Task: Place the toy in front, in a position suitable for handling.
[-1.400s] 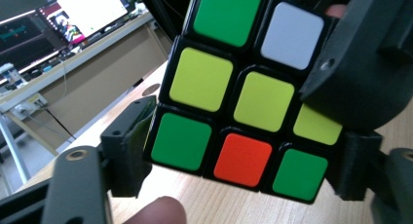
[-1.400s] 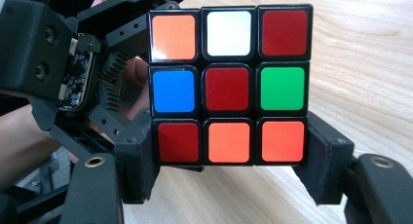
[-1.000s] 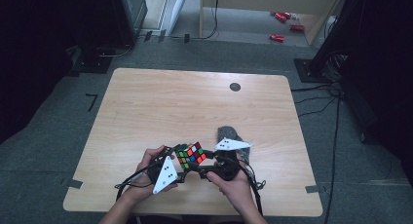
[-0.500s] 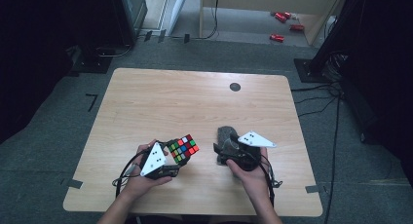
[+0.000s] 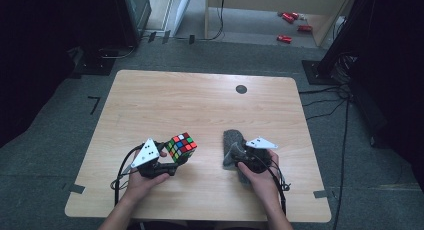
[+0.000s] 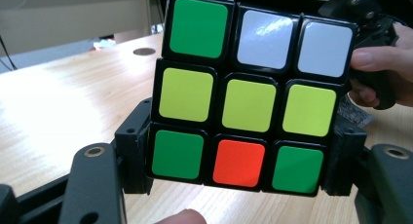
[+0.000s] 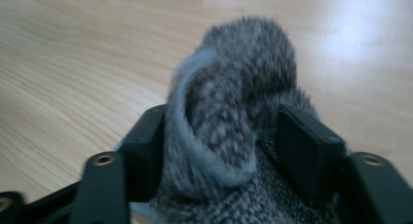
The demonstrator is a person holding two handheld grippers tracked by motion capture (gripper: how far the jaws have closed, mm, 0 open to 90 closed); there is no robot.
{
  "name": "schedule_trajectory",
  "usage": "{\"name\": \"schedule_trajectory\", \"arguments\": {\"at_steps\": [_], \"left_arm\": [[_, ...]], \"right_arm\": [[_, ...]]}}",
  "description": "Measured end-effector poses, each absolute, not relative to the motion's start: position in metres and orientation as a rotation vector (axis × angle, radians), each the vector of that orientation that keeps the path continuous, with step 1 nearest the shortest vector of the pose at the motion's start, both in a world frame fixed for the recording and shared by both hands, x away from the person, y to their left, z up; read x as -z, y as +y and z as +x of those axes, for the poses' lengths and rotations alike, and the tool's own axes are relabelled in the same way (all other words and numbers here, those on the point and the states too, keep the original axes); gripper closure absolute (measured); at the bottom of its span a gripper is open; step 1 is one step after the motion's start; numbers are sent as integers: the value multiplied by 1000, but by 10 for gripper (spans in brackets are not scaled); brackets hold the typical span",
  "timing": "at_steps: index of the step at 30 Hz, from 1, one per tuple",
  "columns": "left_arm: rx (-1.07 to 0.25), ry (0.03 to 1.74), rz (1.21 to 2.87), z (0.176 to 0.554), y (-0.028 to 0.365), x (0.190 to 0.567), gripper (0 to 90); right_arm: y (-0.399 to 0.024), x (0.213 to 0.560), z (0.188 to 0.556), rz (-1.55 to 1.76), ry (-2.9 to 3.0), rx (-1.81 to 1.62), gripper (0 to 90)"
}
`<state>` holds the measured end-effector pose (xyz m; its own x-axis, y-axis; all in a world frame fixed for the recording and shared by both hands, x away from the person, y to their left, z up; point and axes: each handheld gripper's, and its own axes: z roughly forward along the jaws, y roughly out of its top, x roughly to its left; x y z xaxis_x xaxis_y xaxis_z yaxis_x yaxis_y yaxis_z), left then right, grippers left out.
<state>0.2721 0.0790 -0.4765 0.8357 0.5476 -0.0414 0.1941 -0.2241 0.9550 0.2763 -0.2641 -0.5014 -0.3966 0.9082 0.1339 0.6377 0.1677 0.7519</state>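
- Two claws at the near edge of the wooden surface [image 5: 200,105], one in each hand, well apart from each other.
- Left claw [image 5: 172,160]: jaws clamped on opposite sides of a colour cube [image 5: 181,146], held clear above the surface, tilted. In the left gripper view the cube [image 6: 253,92] shows a face of green, white, yellow and one orange square, with pads pressed to its lower edges.
- Right claw [image 5: 235,152]: jaws have just been closing, a grey fuzzy cloth [image 5: 232,142] bunched between them. In the right gripper view the cloth [image 7: 234,112] rises in a fold between both pads and touches them; grip looks made.
- Cloth rests on the surface right of the cube, with bare wood between the two.
- Small dark round disc [image 5: 241,89] far across the surface, well away from both hands.
- Red items [image 5: 290,20] on the floor beyond the far edge; cables [image 5: 325,102] trail on the floor at right.
- Nothing lies between the two claws.
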Motion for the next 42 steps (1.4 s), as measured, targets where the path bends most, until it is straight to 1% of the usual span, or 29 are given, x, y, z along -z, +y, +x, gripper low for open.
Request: {"name": "schedule_trajectory", "arguments": {"at_steps": [1,2,3,6,10,14,18,21,25,27,30,34,36,39,42], "left_arm": [[-379,572,1814,272,78,477,327],[-387,575,1825,271,77,477,327],[-381,570,1827,271,77,477,328],[-372,557,1831,270,76,477,328],[-352,539,1842,268,73,478,329],[-353,501,1897,265,65,481,329],[-354,457,1944,260,54,483,329],[-349,436,1962,257,49,484,329],[-364,403,1968,253,46,481,330],[-381,392,1968,252,47,480,331],[-374,394,1935,253,51,477,332],[-302,404,1848,255,59,471,333],[-300,412,1844,257,62,470,334],[-334,419,1888,259,62,473,334],[-326,433,1897,260,62,475,335]], "right_arm": [[-264,503,277,1482,2113,-1071,495],[-265,505,277,1494,2128,-1066,594],[-266,505,277,1501,2150,-1086,659],[-264,501,275,1493,2162,-1111,706],[-259,482,266,1384,2101,-1327,710],[-248,457,253,1272,2057,-1527,709],[-225,434,235,1092,2079,-1676,705],[-209,426,226,1004,2100,-1732,695],[-196,433,224,978,2163,-1702,683],[-199,441,228,1035,2140,-1730,683],[-209,445,234,1126,2102,-1676,689],[-220,454,242,1216,2104,-1617,693],[-219,458,244,1223,2133,-1620,692],[-214,455,241,1190,2121,-1654,692],[-214,447,236,1158,2087,-1703,694]]}}
